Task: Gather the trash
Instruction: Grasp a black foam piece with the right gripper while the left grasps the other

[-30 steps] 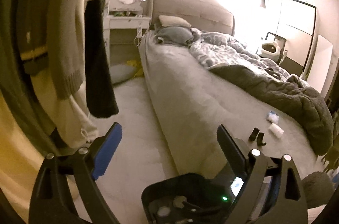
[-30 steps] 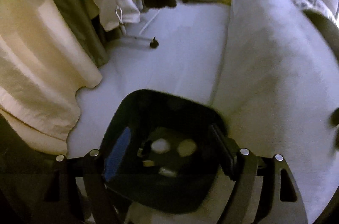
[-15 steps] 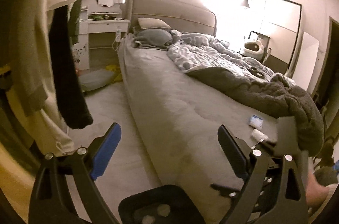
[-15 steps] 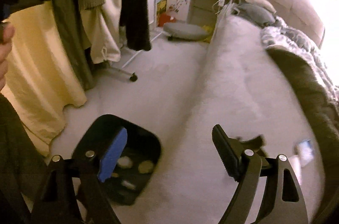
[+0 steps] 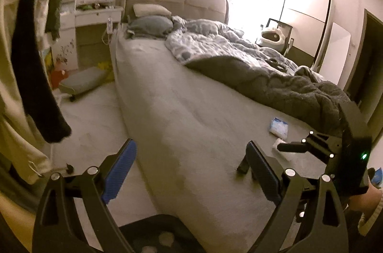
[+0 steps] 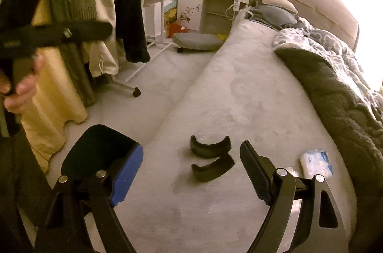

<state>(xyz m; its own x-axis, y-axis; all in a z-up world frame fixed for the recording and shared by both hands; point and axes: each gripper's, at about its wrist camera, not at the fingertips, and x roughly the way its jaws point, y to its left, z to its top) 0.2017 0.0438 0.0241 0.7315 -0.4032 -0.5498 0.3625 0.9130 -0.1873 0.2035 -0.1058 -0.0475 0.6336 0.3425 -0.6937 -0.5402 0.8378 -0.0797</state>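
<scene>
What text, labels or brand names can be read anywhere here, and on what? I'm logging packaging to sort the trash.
None can be read.
Blue-and-white packet on the bed: blue print, too blurred to read.
Small white item beside it: no legible marking.
Two black curved pieces: plain.
Black bin on the floor: no label visible.
White dresser: flower decoration only, no words.
</scene>
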